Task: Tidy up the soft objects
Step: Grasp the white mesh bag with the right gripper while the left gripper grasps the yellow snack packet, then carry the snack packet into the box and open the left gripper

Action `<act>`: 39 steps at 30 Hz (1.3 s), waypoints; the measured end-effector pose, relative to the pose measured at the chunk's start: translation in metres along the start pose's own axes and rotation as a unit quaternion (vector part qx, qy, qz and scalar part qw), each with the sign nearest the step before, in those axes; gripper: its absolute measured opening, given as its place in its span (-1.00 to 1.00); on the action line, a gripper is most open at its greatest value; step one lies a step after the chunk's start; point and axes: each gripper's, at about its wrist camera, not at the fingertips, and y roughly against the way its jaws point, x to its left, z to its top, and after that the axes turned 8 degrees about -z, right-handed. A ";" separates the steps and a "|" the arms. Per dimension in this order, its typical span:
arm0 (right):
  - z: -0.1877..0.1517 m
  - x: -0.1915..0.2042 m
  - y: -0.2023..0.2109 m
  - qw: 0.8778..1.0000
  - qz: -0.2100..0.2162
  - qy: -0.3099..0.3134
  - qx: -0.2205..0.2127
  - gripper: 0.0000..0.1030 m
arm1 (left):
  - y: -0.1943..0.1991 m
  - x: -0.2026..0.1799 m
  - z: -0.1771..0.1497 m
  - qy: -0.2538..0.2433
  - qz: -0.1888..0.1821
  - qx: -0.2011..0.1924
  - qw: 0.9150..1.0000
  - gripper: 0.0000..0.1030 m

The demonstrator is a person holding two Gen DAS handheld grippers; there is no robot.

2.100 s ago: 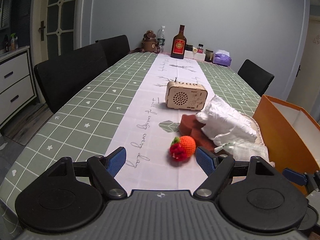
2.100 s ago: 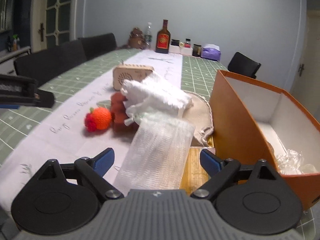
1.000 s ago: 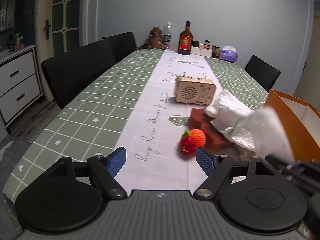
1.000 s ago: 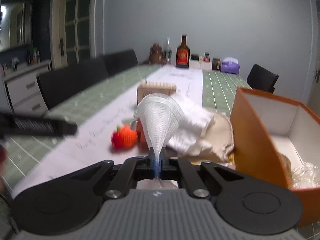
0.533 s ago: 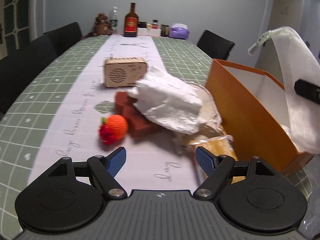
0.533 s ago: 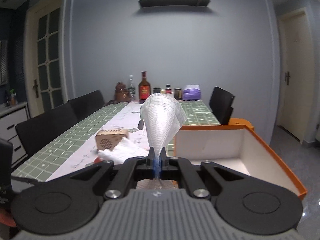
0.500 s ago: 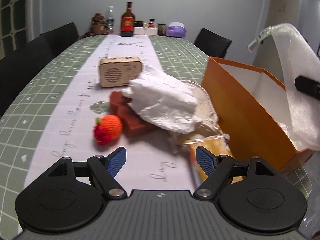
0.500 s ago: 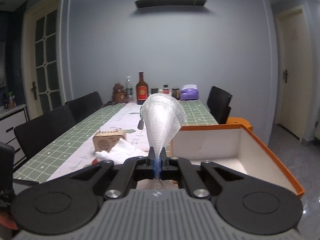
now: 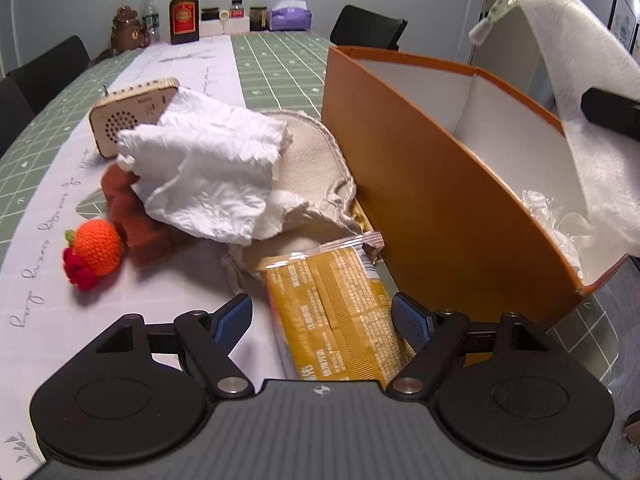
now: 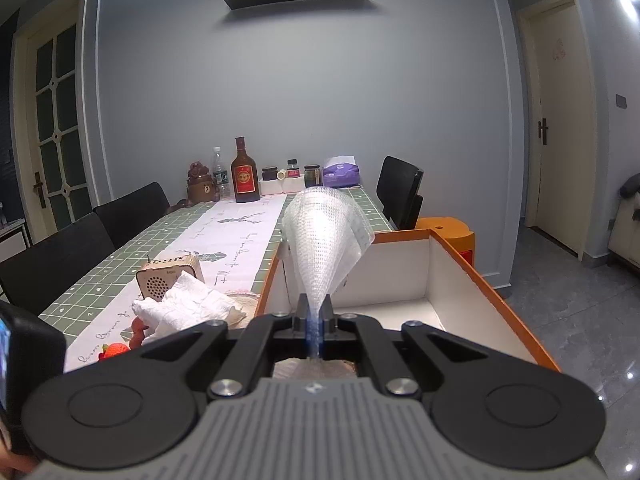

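Right wrist: jaws clamp mesh bag (image 10: 326, 240) | wrapper (image 9: 340, 312) print illegible

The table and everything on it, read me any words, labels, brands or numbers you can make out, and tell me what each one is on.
Wooden radio: small print above the dial, looks like "RADIO", too small to be sure.
Yellow snack packet: Chinese print, too small to read.
Table runner: cursive script, not legible.
Brown bottle: red label, blurred.
Purple tissue pack: print unreadable.
Mesh bag held in the right gripper: no text visible.
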 end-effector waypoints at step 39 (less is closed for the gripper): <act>0.003 -0.045 0.009 0.999 -0.036 -0.029 -0.009 -0.99 | 0.055 0.001 0.013 0.030 -0.023 -0.105 0.994 0.07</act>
